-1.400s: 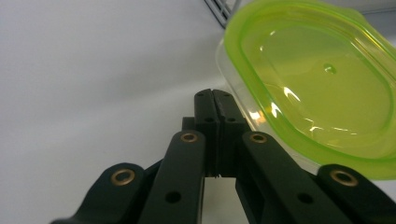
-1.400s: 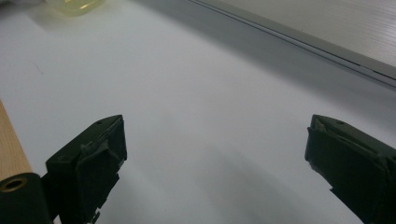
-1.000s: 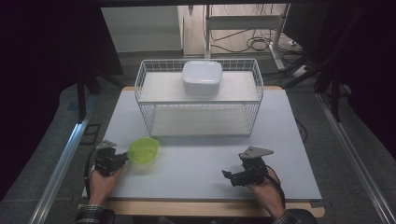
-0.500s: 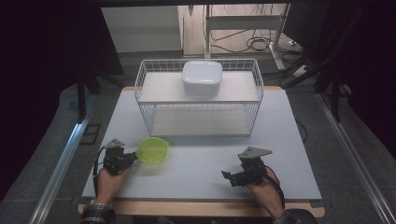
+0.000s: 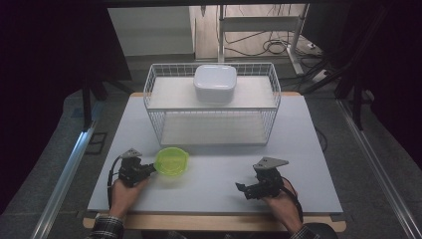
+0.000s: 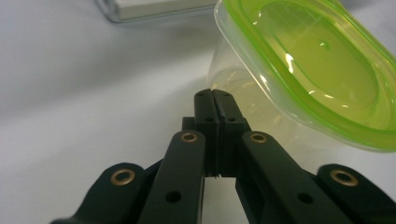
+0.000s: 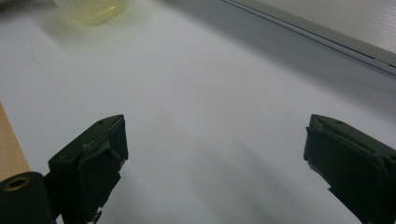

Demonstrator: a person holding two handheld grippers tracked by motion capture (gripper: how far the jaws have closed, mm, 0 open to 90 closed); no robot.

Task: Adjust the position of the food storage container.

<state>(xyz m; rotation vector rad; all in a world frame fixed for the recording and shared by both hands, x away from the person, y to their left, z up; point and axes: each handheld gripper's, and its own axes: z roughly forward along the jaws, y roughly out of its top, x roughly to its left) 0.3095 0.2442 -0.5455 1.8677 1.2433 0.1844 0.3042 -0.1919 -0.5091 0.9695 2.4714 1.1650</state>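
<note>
The left claw (image 5: 149, 170) has its jaws pressed together, pinching the near wall of the green-lidded container (image 5: 172, 162), which sits just beyond its tips near the worktop's (image 5: 298, 149) front left corner. The container tilts, lid facing up; its long axis cannot be told. The right claw (image 5: 245, 190) gapes apart, holding nothing.

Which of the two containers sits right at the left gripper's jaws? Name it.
The green-lidded container on the table, touching the shut left gripper. The white container sits apart, atop the wire rack.

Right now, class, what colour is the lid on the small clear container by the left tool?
Bright lime green lid, semi-transparent; the left gripper view shows it best.
</note>
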